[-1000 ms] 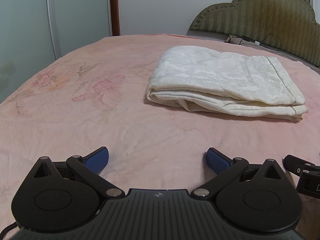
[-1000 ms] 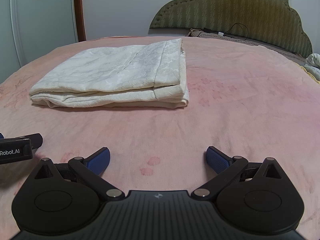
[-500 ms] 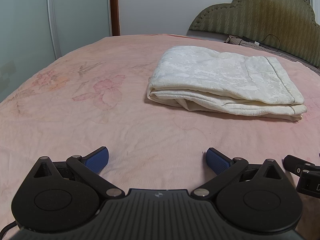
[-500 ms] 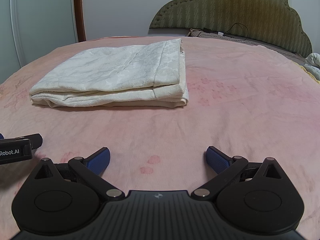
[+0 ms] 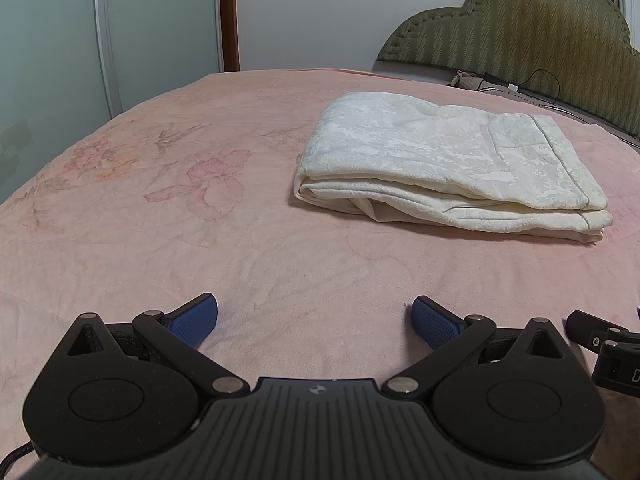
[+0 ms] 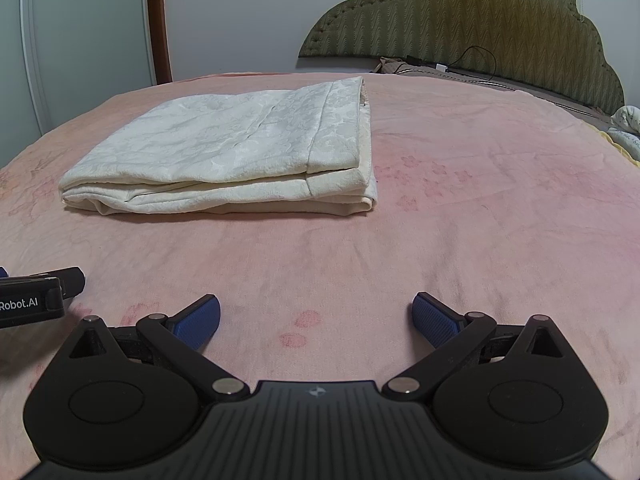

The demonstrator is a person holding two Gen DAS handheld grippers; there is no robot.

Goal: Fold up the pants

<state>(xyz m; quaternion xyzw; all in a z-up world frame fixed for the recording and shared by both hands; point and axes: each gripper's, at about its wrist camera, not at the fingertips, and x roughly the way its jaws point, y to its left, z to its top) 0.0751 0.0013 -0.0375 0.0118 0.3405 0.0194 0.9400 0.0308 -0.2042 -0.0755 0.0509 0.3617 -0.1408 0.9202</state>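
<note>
Across the whole lower scene spreads the bed [image 5: 200, 240], its pink floral cover giving a broad flat surface for the work, with the green padded headboard [image 6: 460, 20] rising at its far end. On that cover, well ahead of both cameras, lie the cream pants [image 6: 240, 152], stacked in several layers into a tidy rectangle with the edges roughly aligned, so the folding looks finished or nearly so. Nearest, the left hand-held gripper [image 5: 316, 316] rests low over bare cover with its blue pads spread wide and nothing between them. The right hand-held gripper [image 6: 316, 316] sits just beside it, likewise released and empty, both well apart from the cloth, probably drawn clear so the bundle keeps its shape.
</note>
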